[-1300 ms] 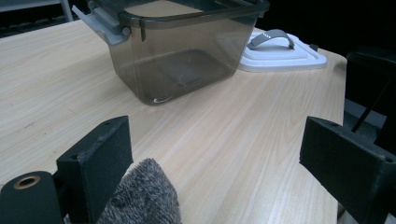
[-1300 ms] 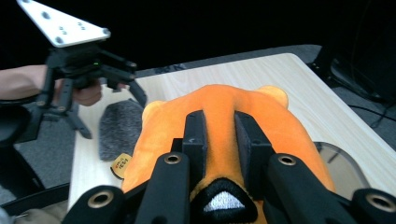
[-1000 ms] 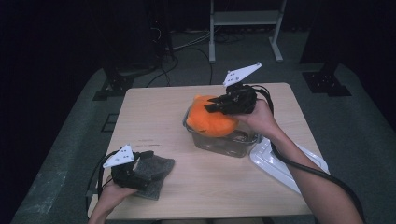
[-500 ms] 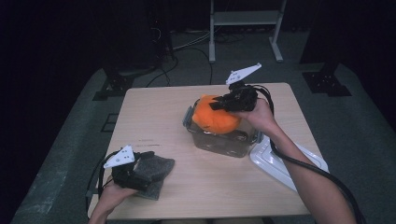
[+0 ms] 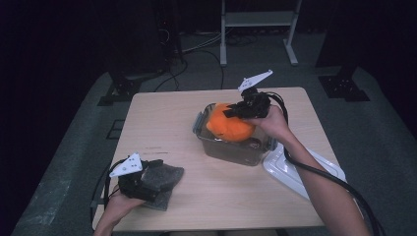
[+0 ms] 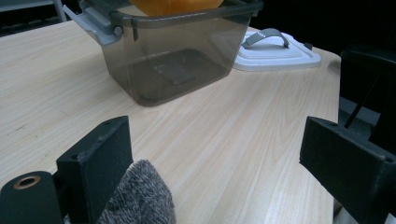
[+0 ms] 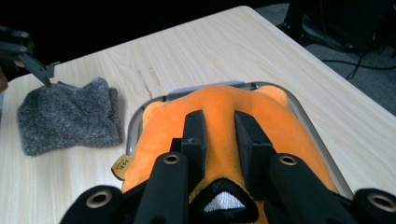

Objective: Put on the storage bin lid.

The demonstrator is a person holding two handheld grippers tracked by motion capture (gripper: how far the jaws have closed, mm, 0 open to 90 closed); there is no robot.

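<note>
Change: the right gripper (image 5: 235, 112) has come down with the orange plush (image 5: 230, 129), which now sits lower in the mouth of the box (image 5: 236, 151) than a second ago; the left gripper (image 5: 147, 178) has kept its place.
Right gripper: jaws pinched together on a fold of the plush (image 7: 219, 135), seen from behind in the right gripper view, with the fabric bulging on both sides of them.
Plush: partly inside the clear grey box near the middle of the worktop (image 5: 162, 123), its bulk heaped above the rim; a small tag (image 7: 121, 166) hangs over the near edge.
Box: open, latches (image 6: 95, 27) flipped out; its white lid (image 5: 300, 169) lies on the worktop just beside it, near the right forearm.
Left gripper: jaws standing wide apart in the left gripper view, low over the grey cloth (image 5: 164, 178) at the near left corner; one jaw touches the cloth (image 6: 137, 196), nothing is clamped.
Risk, plush: it looks wider than the opening, so pushing down by one pinched fold may leave it bunched on the rim or let it spring back out.
Risk, box: nothing steadies it, so a downward shove could slide or tip it toward the lid.
Risk, tag: it may stay draped outside the rim and get in the way of the lid.
</note>
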